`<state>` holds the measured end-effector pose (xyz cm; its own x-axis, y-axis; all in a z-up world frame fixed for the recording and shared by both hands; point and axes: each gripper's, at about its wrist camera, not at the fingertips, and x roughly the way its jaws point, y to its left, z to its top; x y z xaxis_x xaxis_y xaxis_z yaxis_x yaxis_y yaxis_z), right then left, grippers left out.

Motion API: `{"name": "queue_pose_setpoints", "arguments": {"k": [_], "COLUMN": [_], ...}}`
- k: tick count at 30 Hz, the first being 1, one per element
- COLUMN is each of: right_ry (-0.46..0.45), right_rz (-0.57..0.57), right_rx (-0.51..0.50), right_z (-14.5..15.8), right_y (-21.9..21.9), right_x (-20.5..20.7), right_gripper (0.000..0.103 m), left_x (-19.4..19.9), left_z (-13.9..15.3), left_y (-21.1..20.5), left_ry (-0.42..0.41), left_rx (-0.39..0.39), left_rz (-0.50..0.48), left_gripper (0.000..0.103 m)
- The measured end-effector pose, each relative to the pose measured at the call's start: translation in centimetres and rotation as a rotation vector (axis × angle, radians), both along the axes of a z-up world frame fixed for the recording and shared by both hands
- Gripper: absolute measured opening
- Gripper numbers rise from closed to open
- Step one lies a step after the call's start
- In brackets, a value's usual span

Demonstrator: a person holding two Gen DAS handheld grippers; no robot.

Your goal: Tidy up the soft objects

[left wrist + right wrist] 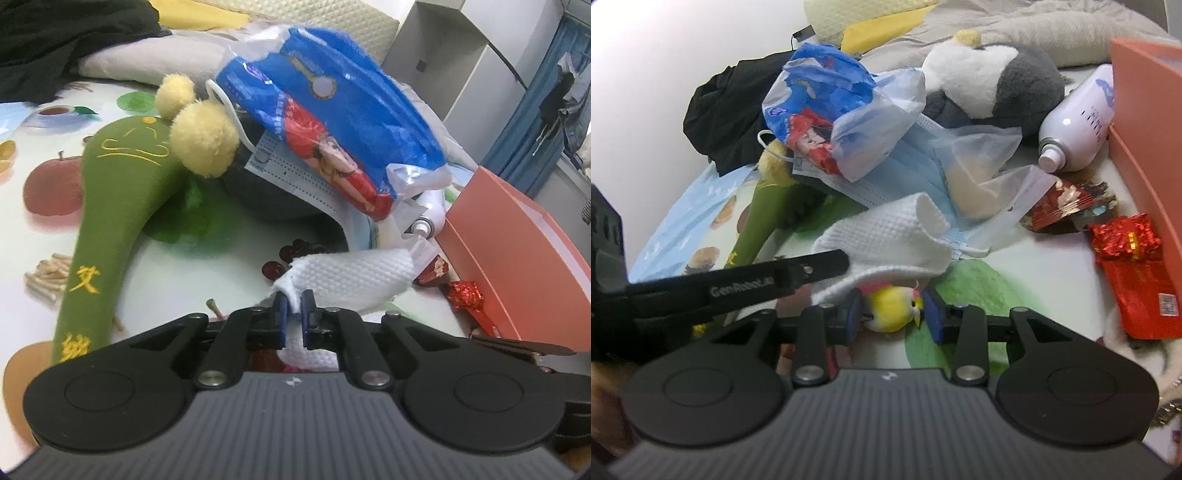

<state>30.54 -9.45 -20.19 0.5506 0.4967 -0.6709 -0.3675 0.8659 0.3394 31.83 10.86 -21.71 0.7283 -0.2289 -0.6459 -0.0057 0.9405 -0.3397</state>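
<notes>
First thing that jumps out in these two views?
The blue-and-red printed pack crowns the central pile, over a blue face mask. Left of it lies a green plush mallet with yellow pompoms. The left gripper pinches a white waffle cloth; the right gripper holds a small yellow plush bird.

I see a table under a fruit-print cloth [44, 229], glossy and evenly lit. Behind it, bedding [1034, 26] in grey, plus a cream pillow [332, 18]. At far right a white cabinet [454, 48] stands open beside a blue curtain [532, 122]. Wall [646, 74] on my right view's left is plain white.
</notes>
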Motion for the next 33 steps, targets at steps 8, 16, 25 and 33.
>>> {"name": "queue_pose_setpoints", "arguments": {"k": [8, 16, 25, 33], "right_ry": [-0.036, -0.062, -0.081, -0.088], "right_rz": [-0.032, -0.078, -0.136, -0.157], "right_rx": [-0.065, -0.129, -0.178, -0.196], "right_z": [1.8, 2.6, 2.5, 2.1], "right_y": [-1.6, -3.5, -5.6, -6.9], "right_x": [-3.1, -7.4, -11.5, -13.7], "right_gripper": [0.04, 0.04, 0.04, 0.04], "left_x": [-4.4, -10.0, -14.7, -15.8], "left_z": [1.7, 2.7, 2.8, 2.8], "left_y": [-0.4, -1.2, -2.9, -4.0], "left_ry": [0.008, 0.052, 0.106, 0.14], "left_rx": [0.01, 0.007, 0.057, 0.171], "left_rz": [0.069, 0.152, 0.189, 0.122], "left_gripper": [0.008, 0.008, 0.008, 0.054]}}
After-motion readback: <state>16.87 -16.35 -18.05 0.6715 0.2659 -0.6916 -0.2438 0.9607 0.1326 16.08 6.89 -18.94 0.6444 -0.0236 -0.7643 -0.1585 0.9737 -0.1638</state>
